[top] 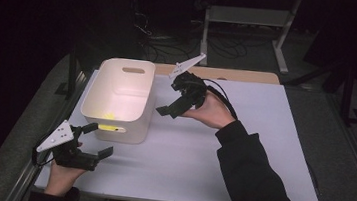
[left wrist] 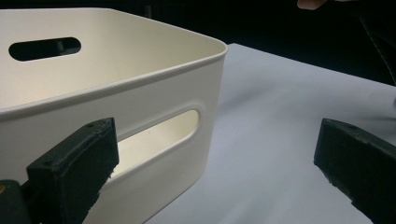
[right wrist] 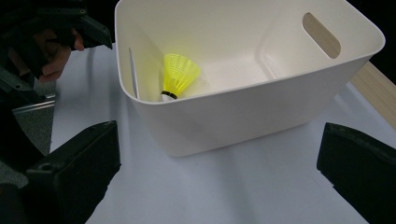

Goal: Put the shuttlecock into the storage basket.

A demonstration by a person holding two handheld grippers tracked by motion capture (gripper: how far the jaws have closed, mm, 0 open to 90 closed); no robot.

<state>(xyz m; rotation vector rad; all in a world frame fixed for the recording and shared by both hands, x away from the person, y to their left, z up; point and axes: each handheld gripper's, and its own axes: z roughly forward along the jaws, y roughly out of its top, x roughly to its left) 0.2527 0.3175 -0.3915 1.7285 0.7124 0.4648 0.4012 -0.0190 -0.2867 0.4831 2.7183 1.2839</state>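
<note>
While both hands hover, a netted yellow shuttlecock (right wrist: pixel 179 74) lies inside the smooth, round-cornered cream plastic tub (top: pixel 136 121) near the worktop's (top: pixel 241 152) far-left corner. The left gripper (top: pixel 98 141) and right gripper (top: pixel 171 109) gape wide, empty. The matte pale worktop sits in a dark room.

Your work surface is a table (top: pixel 241 152) covered by a pale lavender-white sheet, with a strip of bare wood showing along its far edge. Directly on the sheet you have one thing, a white plastic bin (top: pixel 122 125) with handle slots (standing toward your left, upright).
</note>
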